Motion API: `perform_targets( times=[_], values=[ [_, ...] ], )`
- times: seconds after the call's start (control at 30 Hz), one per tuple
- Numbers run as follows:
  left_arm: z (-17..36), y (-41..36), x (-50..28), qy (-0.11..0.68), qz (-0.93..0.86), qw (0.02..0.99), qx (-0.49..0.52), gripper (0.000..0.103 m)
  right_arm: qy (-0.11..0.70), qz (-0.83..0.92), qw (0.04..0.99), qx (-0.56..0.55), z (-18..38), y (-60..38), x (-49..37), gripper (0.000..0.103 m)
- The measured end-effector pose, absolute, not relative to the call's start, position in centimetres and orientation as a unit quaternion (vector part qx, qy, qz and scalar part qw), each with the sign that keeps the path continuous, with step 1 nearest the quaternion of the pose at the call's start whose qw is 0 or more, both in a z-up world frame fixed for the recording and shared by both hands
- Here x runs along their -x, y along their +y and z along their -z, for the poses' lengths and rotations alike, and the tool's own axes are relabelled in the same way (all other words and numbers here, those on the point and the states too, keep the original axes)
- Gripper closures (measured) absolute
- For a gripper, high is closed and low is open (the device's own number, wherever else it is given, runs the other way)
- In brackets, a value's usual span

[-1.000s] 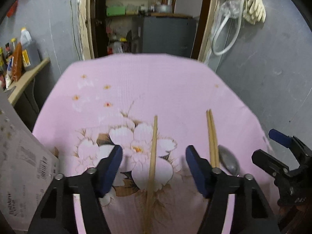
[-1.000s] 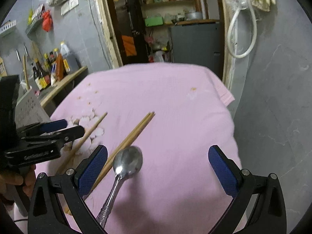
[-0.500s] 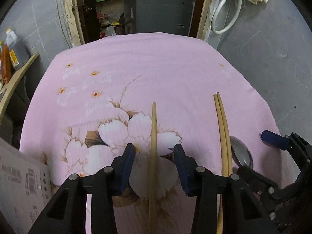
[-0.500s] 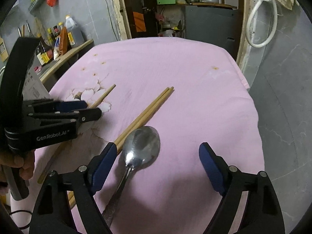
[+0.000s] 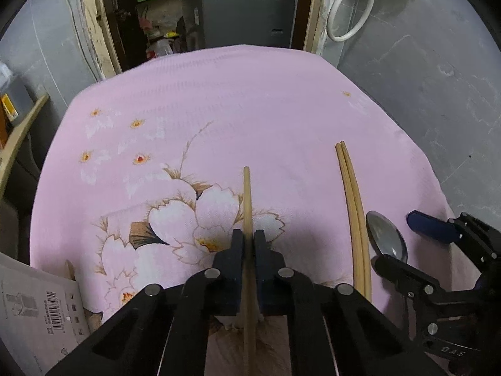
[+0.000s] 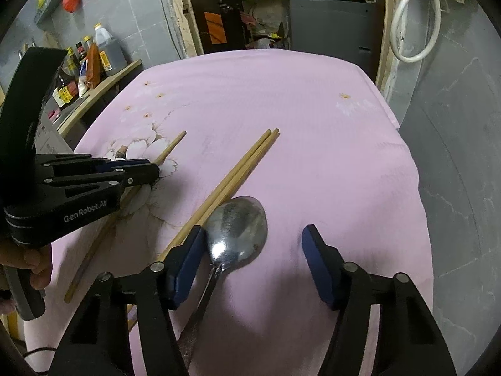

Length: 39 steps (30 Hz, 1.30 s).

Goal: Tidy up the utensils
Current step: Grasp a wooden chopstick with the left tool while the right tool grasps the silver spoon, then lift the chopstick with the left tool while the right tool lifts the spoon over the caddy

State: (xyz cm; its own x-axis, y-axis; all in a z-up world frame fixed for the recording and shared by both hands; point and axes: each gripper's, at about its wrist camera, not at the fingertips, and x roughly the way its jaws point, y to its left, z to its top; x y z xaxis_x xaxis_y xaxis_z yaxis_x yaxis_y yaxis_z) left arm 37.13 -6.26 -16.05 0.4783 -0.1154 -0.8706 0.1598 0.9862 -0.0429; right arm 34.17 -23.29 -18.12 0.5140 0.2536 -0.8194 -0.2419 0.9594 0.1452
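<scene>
Left wrist view: the left tool (image 5: 249, 244) is clamped narrow on a single chopstick (image 5: 247, 194), which runs straight out between its pads across the flower print of the pink-clothed counter (image 5: 250, 100). A chopstick pair (image 5: 352, 200) lies near the counter's right edge, with a spoon (image 5: 386, 239) just beside it.

Right wrist view: the right tool (image 6: 250, 250) stands wide, the spoon (image 6: 238, 225) bowl between its pads, close to the left pad. The chopstick pair (image 6: 238, 169) passes just outside that pad.
</scene>
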Motion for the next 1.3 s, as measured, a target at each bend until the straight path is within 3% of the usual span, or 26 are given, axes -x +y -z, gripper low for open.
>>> perform_targets(
  times=[0.03,0.1,0.5,1.3],
  values=[
    [16.0,-6.0,-37.3,0.510,0.081,0.856,-0.010,0.096,0.476,-0.140,0.868,-0.008,18.1,-23.3,-34.3,0.050],
    [16.0,-5.4,-37.5,0.515,0.083,0.853,0.016,0.096,0.484,-0.136,0.864,-0.018,18.0,-23.5,-34.6,0.068],
    [13.5,-3.8,-34.9,0.473,0.113,0.871,0.070,0.097,0.461,-0.152,0.867,-0.108,17.6,-25.3,-33.2,0.069],
    [7.5,-2.2,-30.5,0.392,0.157,0.902,0.090,0.097,0.322,-0.162,0.929,-0.082,11.1,-24.7,-27.5,0.070]
  ],
)
